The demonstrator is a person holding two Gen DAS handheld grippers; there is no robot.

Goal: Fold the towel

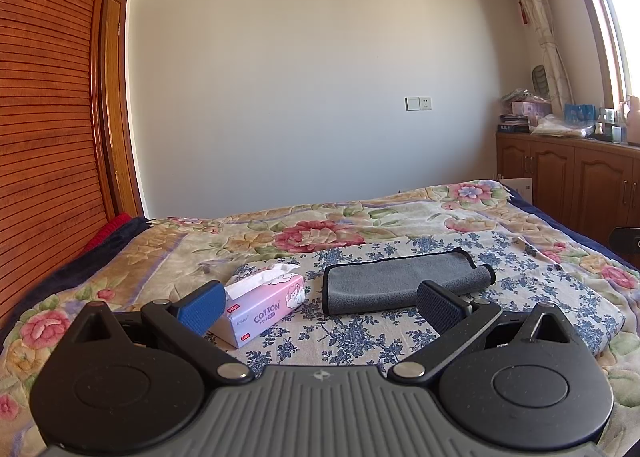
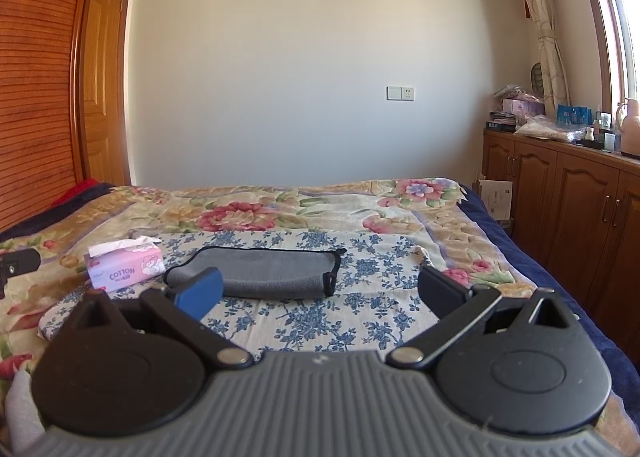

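A grey towel with black trim lies folded on a blue-flowered cloth on the bed; it also shows in the right wrist view. My left gripper is open and empty, held above the cloth just short of the towel's near edge. My right gripper is open and empty, also just short of the towel, whose right end lies between its fingers in view. Neither gripper touches the towel.
A pink tissue pack lies left of the towel, also in the right wrist view. The bed has a floral blanket. Wooden cabinets with clutter stand at the right. A slatted wardrobe is left.
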